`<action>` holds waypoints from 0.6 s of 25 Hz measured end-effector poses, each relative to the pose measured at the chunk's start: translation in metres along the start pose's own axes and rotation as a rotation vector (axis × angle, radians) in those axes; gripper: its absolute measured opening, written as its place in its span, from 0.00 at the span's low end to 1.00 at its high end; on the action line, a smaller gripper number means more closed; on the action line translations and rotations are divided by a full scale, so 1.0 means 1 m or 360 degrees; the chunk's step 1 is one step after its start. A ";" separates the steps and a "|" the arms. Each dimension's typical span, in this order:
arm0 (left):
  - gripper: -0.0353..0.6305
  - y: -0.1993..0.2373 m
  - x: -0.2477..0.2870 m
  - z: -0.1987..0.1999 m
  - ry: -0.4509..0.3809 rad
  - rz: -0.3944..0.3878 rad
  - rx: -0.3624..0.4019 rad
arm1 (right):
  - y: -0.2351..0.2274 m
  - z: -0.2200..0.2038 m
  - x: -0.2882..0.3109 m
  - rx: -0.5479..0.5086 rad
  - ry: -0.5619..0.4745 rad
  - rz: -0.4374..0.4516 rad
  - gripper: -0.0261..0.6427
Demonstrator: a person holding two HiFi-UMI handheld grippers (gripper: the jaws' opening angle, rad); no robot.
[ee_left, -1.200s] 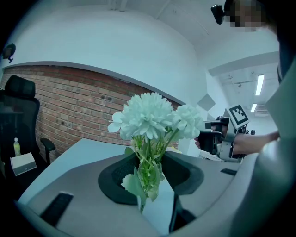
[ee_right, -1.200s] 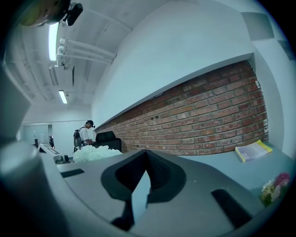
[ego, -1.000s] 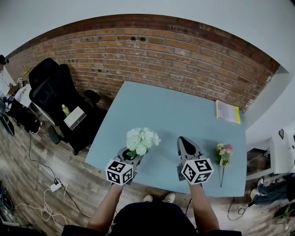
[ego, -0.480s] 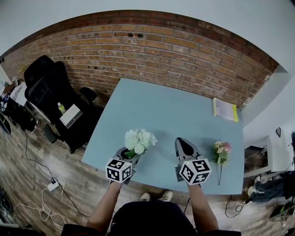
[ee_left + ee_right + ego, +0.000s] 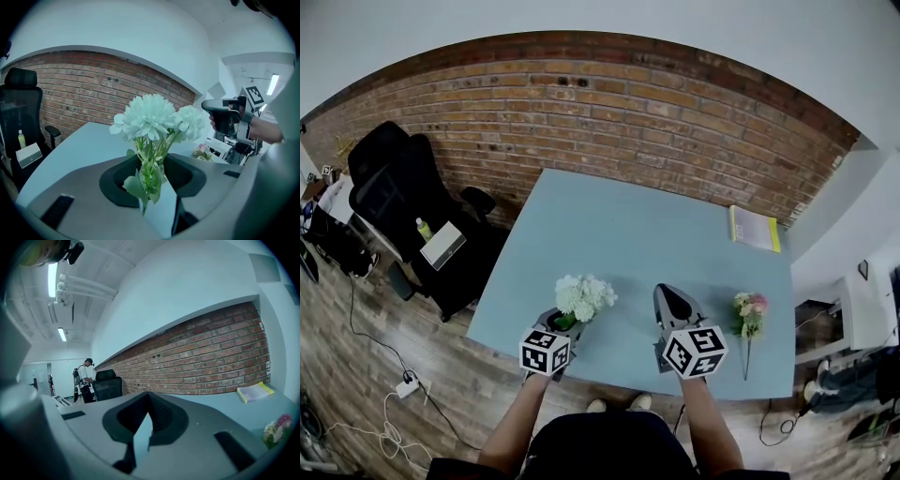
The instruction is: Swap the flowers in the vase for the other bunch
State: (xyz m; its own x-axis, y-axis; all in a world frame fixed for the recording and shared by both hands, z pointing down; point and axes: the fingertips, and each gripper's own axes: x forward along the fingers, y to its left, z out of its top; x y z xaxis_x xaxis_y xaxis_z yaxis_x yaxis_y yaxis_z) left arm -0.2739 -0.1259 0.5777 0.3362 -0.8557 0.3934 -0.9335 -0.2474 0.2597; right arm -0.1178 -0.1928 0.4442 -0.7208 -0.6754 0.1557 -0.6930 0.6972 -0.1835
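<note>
My left gripper (image 5: 565,319) is shut on the green stems of a white flower bunch (image 5: 585,294), held upright just above the near left part of the blue table (image 5: 628,225). In the left gripper view the white flower bunch (image 5: 154,117) rises from between the jaws of the left gripper (image 5: 150,180). A pink bunch (image 5: 750,314) lies flat on the table at the near right. To its left my right gripper (image 5: 673,298) hovers, shut and empty, and the right gripper (image 5: 147,401) has the pink bunch (image 5: 276,427) to its lower right. No vase shows in any view.
A yellow-edged book (image 5: 755,228) lies at the table's far right corner. A black office chair (image 5: 389,178) with a bottle and a box stands left of the table, before the brick wall. In the right gripper view a person (image 5: 83,376) stands far off.
My left gripper has sunk a little toward the table with the white bunch still in it. The right gripper has stayed where it was.
</note>
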 end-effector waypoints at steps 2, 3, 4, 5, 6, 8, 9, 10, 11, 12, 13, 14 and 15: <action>0.29 0.003 0.001 -0.003 0.0013 0.0004 -0.0005 | 0.002 0.001 0.000 -0.0001 -0.0008 -0.0003 0.05; 0.29 0.004 0.001 -0.004 0.0016 0.0006 -0.0007 | 0.002 0.001 0.000 -0.0001 -0.0011 -0.0006 0.05; 0.29 0.005 0.002 -0.005 0.0019 0.0009 -0.0008 | 0.002 0.000 0.000 0.0000 -0.0013 -0.0009 0.05; 0.29 0.005 0.003 -0.006 0.0021 0.0010 -0.0009 | 0.002 -0.001 -0.001 0.0001 -0.0013 -0.0012 0.05; 0.29 0.005 0.004 -0.007 0.0024 0.0010 -0.0008 | 0.001 -0.002 -0.002 0.0002 -0.0012 -0.0017 0.05; 0.29 0.006 0.007 -0.010 0.0036 0.0004 -0.0004 | 0.000 -0.005 -0.003 0.0009 -0.0008 -0.0030 0.05; 0.29 0.007 0.008 -0.011 0.0044 0.0001 0.0002 | 0.000 -0.006 -0.003 0.0012 -0.0006 -0.0036 0.05; 0.29 0.007 0.009 -0.012 0.0052 -0.0001 0.0007 | 0.000 -0.007 -0.003 0.0015 -0.0005 -0.0040 0.05; 0.29 0.007 0.010 -0.013 0.0058 -0.0003 0.0011 | 0.000 -0.007 -0.004 0.0015 -0.0003 -0.0043 0.05; 0.29 0.008 0.011 -0.015 0.0064 -0.0003 0.0013 | 0.001 -0.008 -0.004 0.0014 0.0000 -0.0044 0.05; 0.29 0.008 0.012 -0.016 0.0070 -0.0003 0.0012 | 0.001 -0.009 -0.004 0.0012 0.0003 -0.0045 0.05; 0.29 0.008 0.013 -0.019 0.0077 -0.0002 0.0010 | 0.001 -0.010 -0.005 0.0010 0.0006 -0.0047 0.05; 0.29 0.009 0.014 -0.021 0.0083 -0.0002 0.0007 | 0.001 -0.011 -0.005 0.0009 0.0009 -0.0050 0.05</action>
State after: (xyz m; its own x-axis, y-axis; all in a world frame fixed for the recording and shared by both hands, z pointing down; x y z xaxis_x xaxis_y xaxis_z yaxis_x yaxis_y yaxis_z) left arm -0.2748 -0.1301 0.6039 0.3433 -0.8306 0.4385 -0.9335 -0.2504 0.2565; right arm -0.1147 -0.1863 0.4541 -0.6988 -0.6956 0.1670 -0.7152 0.6742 -0.1841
